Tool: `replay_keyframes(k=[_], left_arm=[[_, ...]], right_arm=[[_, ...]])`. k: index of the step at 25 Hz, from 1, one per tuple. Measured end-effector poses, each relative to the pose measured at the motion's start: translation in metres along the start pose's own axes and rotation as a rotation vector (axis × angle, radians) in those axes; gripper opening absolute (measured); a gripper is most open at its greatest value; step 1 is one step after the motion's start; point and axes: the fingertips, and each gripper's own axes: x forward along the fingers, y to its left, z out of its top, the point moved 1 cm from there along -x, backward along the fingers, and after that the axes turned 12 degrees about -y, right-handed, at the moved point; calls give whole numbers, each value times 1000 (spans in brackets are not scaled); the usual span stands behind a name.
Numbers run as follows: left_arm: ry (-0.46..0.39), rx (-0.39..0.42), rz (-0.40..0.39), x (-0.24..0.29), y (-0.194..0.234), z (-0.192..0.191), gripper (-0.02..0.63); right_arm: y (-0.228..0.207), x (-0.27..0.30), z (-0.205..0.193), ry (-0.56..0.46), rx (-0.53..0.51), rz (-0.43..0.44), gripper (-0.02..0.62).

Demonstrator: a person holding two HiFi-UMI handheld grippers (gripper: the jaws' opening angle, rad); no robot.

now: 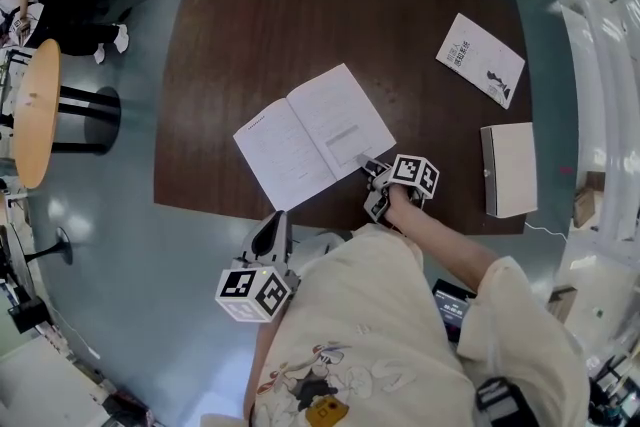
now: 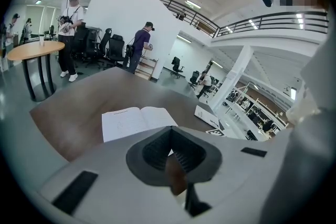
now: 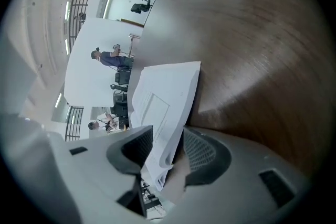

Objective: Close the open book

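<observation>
White open book [image 1: 315,135] edge in right claw [image 1: 372,167], forearm [image 1: 440,240] stretched forward.

Matt paper book [image 1: 313,135], glossy wood table [image 1: 300,25]

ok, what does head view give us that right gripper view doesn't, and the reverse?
Head view only: the left claw, held short of the table's near edge, and the open book's left page. Right gripper view only: the right claw's jaws closed on the edge of the book's right-hand pages. Both: the book's right page and the brown table.
</observation>
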Motion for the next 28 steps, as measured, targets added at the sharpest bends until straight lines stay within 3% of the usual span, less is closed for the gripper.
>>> replay_keyframes(k=[4,8,13,21,28], left_arm=[[-6,2,5,3,0,5,6],[-13,1,7,6,0,7,6],[-11,-2,2,7,-2,7,6],[-15,-17,0,3,-4,0,6],[-26,-37,9,-4,-8,-9,6]], right_arm=[[0,-1,4,-1,37,-11,181],[-10,1,6,6,27,-41,92],[-10,0,7,9,40,-47,66],[5,-10,7,-11,-122,-51,44],[29,-24,5,-35,-374,-7,38]])
